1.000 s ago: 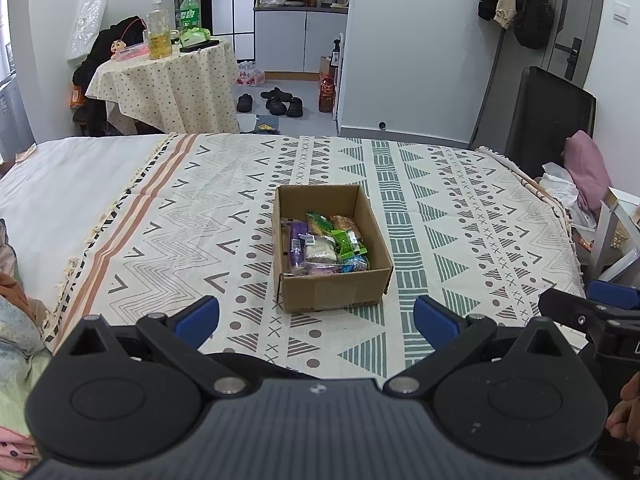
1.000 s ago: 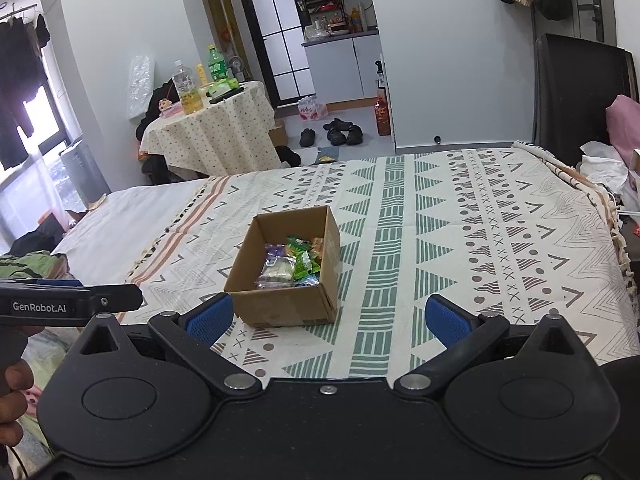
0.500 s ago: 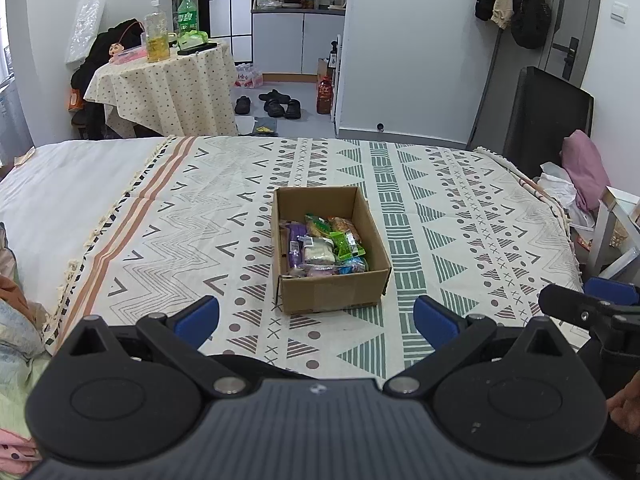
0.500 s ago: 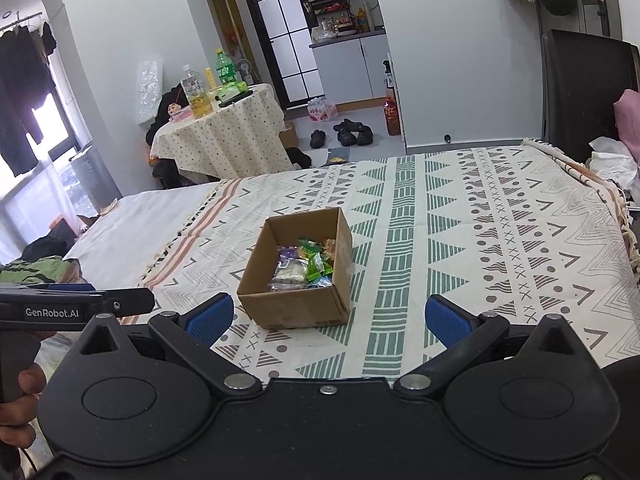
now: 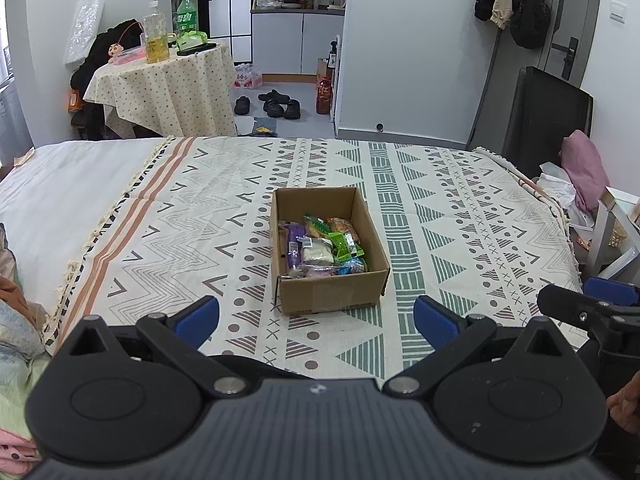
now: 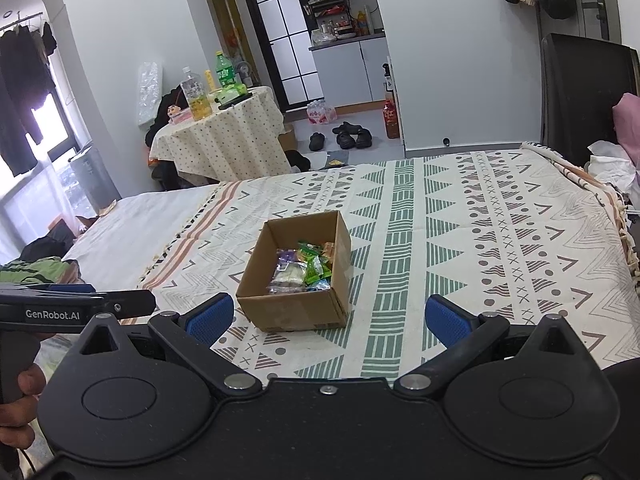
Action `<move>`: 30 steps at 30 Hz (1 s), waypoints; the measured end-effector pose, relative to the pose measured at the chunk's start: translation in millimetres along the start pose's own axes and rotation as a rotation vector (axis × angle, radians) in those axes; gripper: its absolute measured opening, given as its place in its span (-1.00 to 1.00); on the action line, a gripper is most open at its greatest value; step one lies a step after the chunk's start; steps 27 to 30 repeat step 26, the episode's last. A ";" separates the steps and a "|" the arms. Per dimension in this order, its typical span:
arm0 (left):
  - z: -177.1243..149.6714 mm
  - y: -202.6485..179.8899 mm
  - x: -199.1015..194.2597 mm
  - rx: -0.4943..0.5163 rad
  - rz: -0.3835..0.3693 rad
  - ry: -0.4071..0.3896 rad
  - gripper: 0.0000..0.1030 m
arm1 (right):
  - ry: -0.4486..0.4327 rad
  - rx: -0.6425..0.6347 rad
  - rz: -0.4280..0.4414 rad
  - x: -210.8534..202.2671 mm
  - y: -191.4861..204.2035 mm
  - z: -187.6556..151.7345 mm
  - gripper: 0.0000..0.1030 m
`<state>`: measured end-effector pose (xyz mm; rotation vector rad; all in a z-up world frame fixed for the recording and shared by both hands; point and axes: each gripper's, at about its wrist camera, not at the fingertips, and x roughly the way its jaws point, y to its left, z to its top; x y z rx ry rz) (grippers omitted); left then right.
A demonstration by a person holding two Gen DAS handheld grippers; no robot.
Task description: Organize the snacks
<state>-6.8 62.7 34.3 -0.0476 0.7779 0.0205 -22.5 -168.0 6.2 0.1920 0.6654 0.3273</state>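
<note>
An open cardboard box [image 5: 332, 292] stands on the patterned bedspread [image 5: 460, 220], holding several wrapped snacks [image 5: 320, 246] in purple, green, white and orange. It also shows in the right wrist view [image 6: 294, 312] with the snacks [image 6: 302, 270] inside. My left gripper [image 5: 316, 318] is open and empty, held just short of the box's near wall. My right gripper [image 6: 328, 316] is open and empty, also just short of the box. The right gripper shows at the left view's right edge [image 5: 592, 304].
The bed's white sheet [image 5: 60, 184] lies left of the bedspread. A round table [image 5: 168, 88] with bottles stands beyond the bed. Shoes [image 5: 276, 104] lie on the floor. A dark chair [image 5: 548, 116] and pink cloth [image 5: 584, 168] are at the right.
Both grippers have moved slightly; the box sits a little more central in the right wrist view. Both stay open and empty. The box has not moved.
</note>
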 end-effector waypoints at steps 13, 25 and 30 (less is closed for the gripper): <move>-0.6 -0.5 -0.3 0.003 -0.003 0.001 1.00 | 0.005 0.004 -0.009 0.0 -0.1 -1.0 1.00; -2.1 -0.7 0.8 -0.004 -0.020 0.004 1.00 | -0.006 0.006 -0.003 -1.7 -0.4 0.1 1.00; -2.4 0.2 1.5 -0.007 -0.021 0.004 1.00 | -0.002 0.007 -0.008 -0.4 -0.5 0.3 1.00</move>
